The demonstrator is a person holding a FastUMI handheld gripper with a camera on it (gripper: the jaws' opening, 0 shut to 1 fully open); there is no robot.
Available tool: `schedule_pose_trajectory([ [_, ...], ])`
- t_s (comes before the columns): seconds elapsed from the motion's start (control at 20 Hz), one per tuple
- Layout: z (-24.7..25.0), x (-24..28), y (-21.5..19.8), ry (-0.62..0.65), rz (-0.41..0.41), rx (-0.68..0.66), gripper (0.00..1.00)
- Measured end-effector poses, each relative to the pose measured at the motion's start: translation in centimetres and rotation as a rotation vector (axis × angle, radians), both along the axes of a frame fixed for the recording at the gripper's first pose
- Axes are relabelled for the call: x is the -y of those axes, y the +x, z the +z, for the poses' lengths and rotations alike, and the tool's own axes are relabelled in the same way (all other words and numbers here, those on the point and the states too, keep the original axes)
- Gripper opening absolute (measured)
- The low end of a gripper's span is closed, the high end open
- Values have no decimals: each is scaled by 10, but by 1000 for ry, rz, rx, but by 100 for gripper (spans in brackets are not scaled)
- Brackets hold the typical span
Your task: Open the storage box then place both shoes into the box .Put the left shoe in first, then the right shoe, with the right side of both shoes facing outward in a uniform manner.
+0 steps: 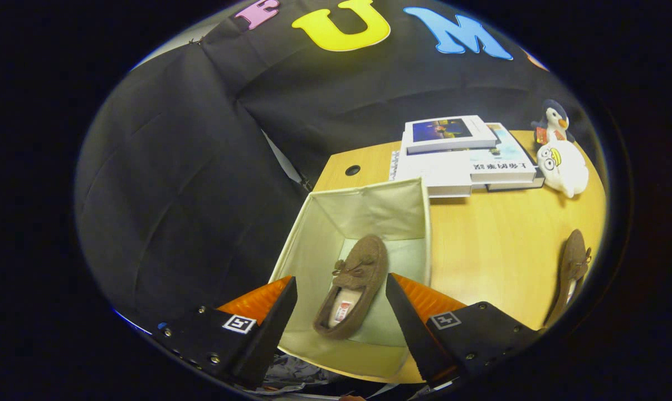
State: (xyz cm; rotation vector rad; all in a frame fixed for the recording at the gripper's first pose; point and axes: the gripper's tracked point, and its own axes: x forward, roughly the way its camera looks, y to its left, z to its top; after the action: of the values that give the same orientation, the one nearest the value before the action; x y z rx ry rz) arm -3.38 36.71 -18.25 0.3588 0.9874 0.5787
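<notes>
A brown moccasin shoe (351, 287) lies on the floor of the open cream fabric storage box (369, 209), its toe pointing toward the box's far wall. My gripper (341, 295) hovers above the box, open, with the shoe seen between its fingers and neither finger touching it. The second brown shoe (571, 273) lies on the wooden table (492, 245) to the right of the box, well beyond my right finger (405, 312).
A stack of books (458, 159) rests on the table behind the box. Two plush toys stand to the right of the books, a white one (563, 167) and a penguin (553, 125). A cable hole (352, 170) sits in the table's far left corner.
</notes>
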Motion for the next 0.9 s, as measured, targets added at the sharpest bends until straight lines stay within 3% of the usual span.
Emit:
schedule_pose_trajectory([
  [0.3,5,75,12,-32,-67,39,97],
  [0.9,-32,246,16,-195,-219,33,97],
])
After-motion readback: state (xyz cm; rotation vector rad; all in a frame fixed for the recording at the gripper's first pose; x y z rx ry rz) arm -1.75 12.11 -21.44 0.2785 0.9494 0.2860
